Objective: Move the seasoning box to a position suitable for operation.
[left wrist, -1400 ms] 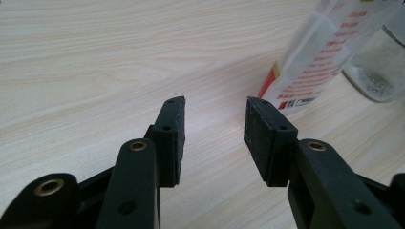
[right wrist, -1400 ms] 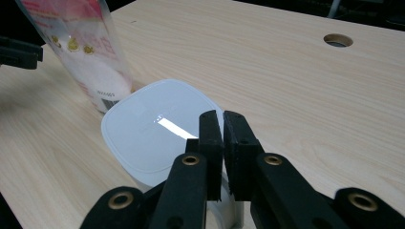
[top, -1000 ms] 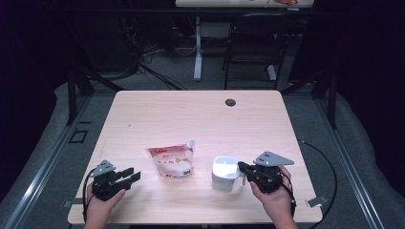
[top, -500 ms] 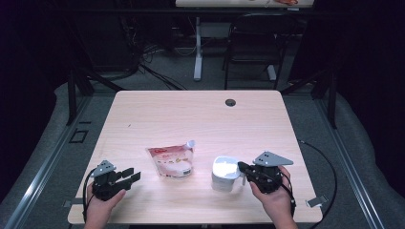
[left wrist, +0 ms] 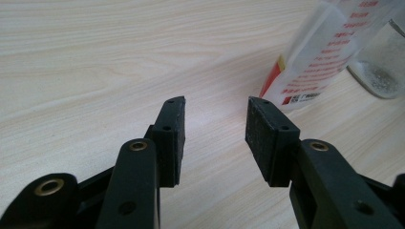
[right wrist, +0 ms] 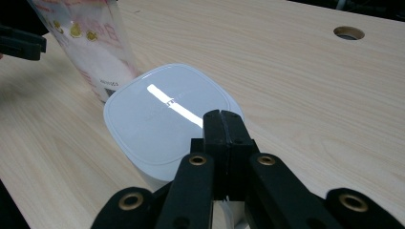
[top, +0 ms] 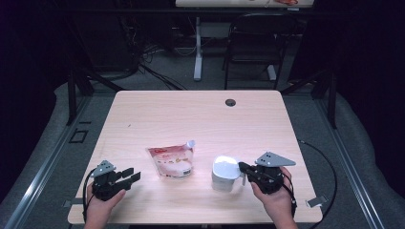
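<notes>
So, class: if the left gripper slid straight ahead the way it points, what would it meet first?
Probably the pouch: the left gripper, jaws open, aims across bare table toward its lower corner, though it may just slip past.

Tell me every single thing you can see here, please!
pouch: one, clear with red print and a white spout, near the middle of the table's near half
container: one, white with a lid, right of the pouch
table: one, light wood, with a round hole near its far edge
chair: one, black, on the floor beyond the table
left gripper: one, black, jaws open over bare table, left of the pouch
right gripper: one, black, jaws shut, at the container's lid
hands: two, holding the grippers at the near edge
</notes>
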A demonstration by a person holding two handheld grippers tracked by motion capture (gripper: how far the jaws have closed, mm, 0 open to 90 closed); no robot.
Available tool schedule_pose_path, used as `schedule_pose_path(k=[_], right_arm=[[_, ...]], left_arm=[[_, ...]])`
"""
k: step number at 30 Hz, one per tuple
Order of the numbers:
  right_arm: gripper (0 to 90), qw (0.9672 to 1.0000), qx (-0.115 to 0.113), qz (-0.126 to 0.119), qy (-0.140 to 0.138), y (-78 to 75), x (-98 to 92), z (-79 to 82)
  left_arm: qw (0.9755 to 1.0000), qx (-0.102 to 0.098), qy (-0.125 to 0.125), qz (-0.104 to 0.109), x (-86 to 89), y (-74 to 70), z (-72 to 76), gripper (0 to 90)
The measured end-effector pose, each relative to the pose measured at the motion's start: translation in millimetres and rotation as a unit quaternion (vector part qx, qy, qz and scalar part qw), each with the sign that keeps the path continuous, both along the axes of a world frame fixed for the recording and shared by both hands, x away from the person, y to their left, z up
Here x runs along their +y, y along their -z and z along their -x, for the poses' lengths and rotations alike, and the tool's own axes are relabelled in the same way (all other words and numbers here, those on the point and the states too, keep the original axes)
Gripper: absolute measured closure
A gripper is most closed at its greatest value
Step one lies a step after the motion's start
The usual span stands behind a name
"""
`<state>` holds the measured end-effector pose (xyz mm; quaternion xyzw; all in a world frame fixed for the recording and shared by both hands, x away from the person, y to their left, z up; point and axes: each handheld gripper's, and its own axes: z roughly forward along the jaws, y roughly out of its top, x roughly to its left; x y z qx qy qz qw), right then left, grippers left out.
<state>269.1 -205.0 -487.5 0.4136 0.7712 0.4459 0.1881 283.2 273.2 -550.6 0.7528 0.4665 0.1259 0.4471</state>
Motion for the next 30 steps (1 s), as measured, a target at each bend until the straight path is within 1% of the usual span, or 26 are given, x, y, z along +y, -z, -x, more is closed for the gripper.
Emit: schedule_pose_path(k=[17, 30], right_arm=[[90.0, 0.9998, 0.004, -0.021, 0.005, 2.8, -2.7, 1.0], [90.0, 0.9995, 0.009, -0.03, 0.005, 4.0, -5.7, 0.9]], left_arm=[[1.0, 0.0, 0.0, 0.0, 0.6, 0.4, -0.4, 58.6], [1.0, 0.0, 0.0, 0.001, 0.8, 0.4, -0.4, 58.5]])
